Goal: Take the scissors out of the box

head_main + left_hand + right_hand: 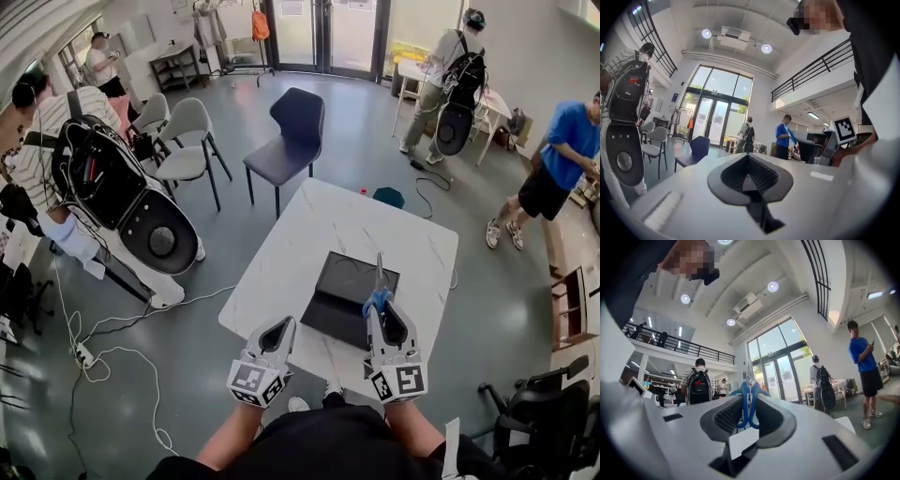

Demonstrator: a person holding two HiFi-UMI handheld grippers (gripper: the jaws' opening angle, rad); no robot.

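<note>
A flat black box (330,292) lies open on the white marble table (314,225). My right gripper (379,309) hovers over the box's right side, shut on the scissors (378,291). It grips their blue handles, and the blades point up and away from me. In the right gripper view the blue handle loops of the scissors (749,401) sit pinched between the dark pads, with the right gripper (749,412) raised toward the room. My left gripper (280,330) hangs above the table's near edge, left of the box. In its own view the left gripper (749,177) is shut with nothing in it.
A dark blue chair (286,131) stands beyond the table's far end, with grey chairs (187,141) further left. A person wearing a black backpack rig (122,197) stands at the left over loose floor cables (112,347). Other people work at the back right. A black office chair (553,403) sits at the near right.
</note>
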